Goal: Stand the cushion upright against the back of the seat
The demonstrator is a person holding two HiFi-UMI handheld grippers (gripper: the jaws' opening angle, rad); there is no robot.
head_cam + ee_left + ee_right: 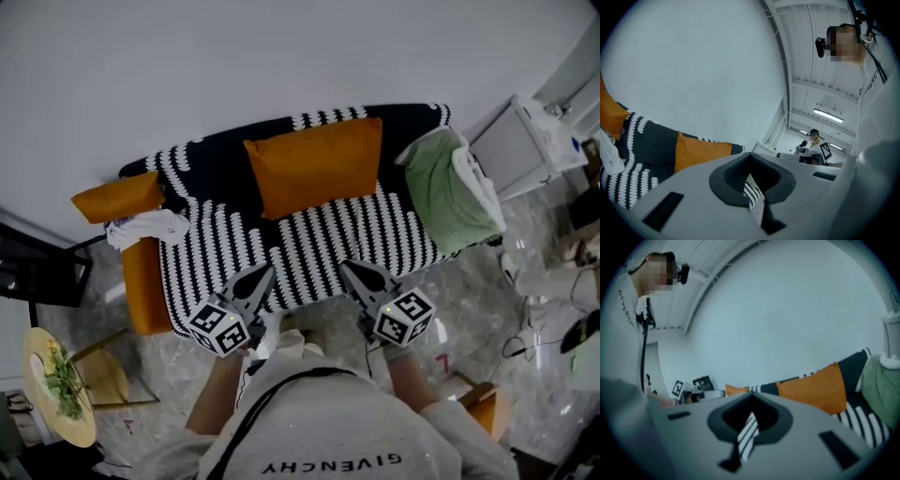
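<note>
An orange cushion (317, 164) stands upright against the sofa's back, in the middle of the seat. It also shows in the left gripper view as the cushion (696, 151) and in the right gripper view as the cushion (813, 387). A black-and-white striped cover (309, 244) drapes the sofa. My left gripper (265, 271) and right gripper (348, 267) hover side by side over the seat's front edge, well short of the cushion. Both are shut with nothing held. Only striped cloth shows past the left gripper (751, 164) and the right gripper (751, 404).
A second orange cushion (117, 197) lies on the left armrest beside a white cloth (145, 228). A green pillow (445, 192) leans at the sofa's right end. A white cabinet (520, 141) stands to the right, and a round yellow table (42, 398) at the lower left.
</note>
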